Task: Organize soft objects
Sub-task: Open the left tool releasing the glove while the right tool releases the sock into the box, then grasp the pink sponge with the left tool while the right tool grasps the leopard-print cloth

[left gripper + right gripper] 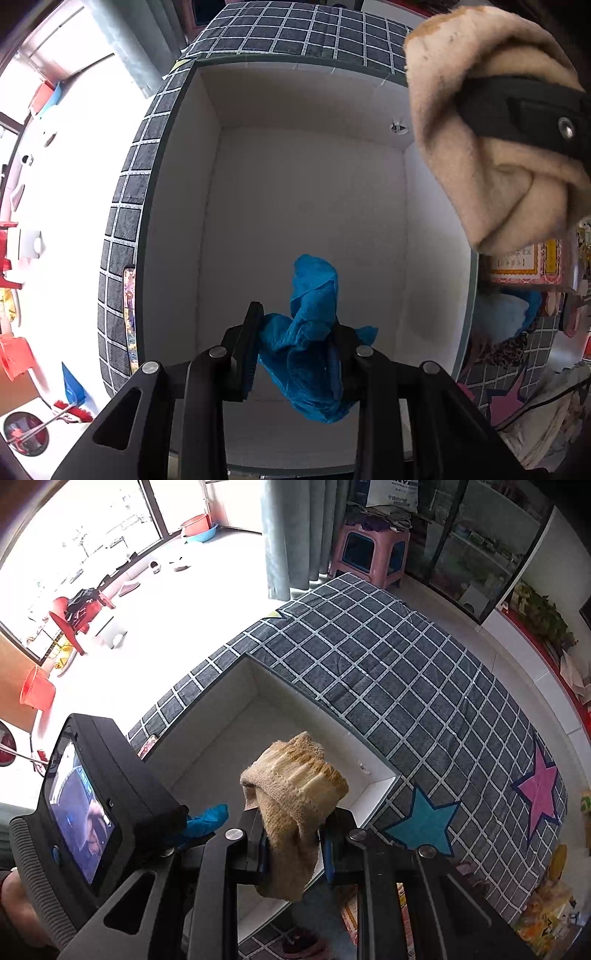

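Soft items, a crumpled bright blue cloth [310, 332] and a bunched beige knitted cloth [295, 805], hung clamped in the left gripper [295, 354] and right gripper [291, 845] jaws above an empty white-lined box [177, 206], so nothing looked stowed yet.

one blue cloth [310, 332]; one beige cloth [295, 797] — one box [177, 184]
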Motion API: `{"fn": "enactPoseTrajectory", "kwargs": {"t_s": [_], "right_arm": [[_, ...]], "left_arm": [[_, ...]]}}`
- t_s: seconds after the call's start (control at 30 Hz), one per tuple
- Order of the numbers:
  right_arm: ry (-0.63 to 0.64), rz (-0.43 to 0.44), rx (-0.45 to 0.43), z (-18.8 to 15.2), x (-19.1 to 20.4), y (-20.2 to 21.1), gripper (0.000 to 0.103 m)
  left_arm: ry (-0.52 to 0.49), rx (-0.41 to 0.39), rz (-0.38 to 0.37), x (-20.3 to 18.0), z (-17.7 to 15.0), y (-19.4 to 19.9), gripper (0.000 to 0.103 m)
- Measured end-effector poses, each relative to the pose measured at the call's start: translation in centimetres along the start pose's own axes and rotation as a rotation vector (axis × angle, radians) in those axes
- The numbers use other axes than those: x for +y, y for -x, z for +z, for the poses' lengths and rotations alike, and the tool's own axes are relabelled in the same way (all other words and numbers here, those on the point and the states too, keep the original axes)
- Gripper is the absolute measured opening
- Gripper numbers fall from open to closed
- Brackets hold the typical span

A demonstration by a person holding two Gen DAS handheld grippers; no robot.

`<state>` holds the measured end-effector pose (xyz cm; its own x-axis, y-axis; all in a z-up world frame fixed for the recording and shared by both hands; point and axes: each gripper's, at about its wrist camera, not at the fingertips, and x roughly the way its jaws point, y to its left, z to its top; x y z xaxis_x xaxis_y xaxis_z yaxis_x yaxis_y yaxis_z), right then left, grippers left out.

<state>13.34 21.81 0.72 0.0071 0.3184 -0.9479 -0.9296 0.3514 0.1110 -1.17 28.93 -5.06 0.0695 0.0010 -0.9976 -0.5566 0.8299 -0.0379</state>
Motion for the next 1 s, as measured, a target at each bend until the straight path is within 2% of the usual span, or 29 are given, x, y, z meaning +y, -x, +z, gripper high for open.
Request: {"fn": "enactPoseTrajectory", "kwargs": {"t_s": [0.1,0.13,0.2,0.23,0.53,0.63,0.73,0.9,1.0], "right_arm": [[-0.003,0.015,0.011,0.3,0.0,-0.1,0.022],[0.0,0.011,0.011,0.4,0.0,-0.1,0.025],[-0.006,0.009,0.015,0.3,-0.1,-0.2,0.039],[-0.011,0.005,0.012,0.3,-0.1,-0.1,0.047],[-0.043,0.0,-0.027,-0.1,-1.0,1.4,0.048],[-0.052,0.001,-0.074,-1.1,-1.2,3.5,0.048],[-0.061,-0.004,-0.124,-2.7,-1.5,5.7,0.048],[-0.074,-0.036,-0.243,-7.4,-2.3,10.3,0.048],[-0.122,-0.058,-0.281,-11.6,-3.5,12.5,0.048]], "left_arm": [[0.017,0.014,-0.015,0.4,0.1,-0.1,0.041],[0.022,0.016,-0.016,0.5,0.1,-0.1,0.042],[0.04,0.016,-0.028,0.9,0.2,-0.1,0.048],[0.054,0.017,-0.041,1.2,0.2,0.0,0.054],[0.093,-0.023,-0.066,2.5,0.5,1.3,0.071],[0.089,-0.035,-0.069,2.4,0.3,1.7,0.078],[0.086,-0.047,-0.07,1.6,0.2,2.2,0.078],[0.033,-0.089,-0.053,-0.1,-1.0,3.8,0.078],[-0.052,-0.132,-0.054,-2.9,-2.6,5.3,0.078]]}}
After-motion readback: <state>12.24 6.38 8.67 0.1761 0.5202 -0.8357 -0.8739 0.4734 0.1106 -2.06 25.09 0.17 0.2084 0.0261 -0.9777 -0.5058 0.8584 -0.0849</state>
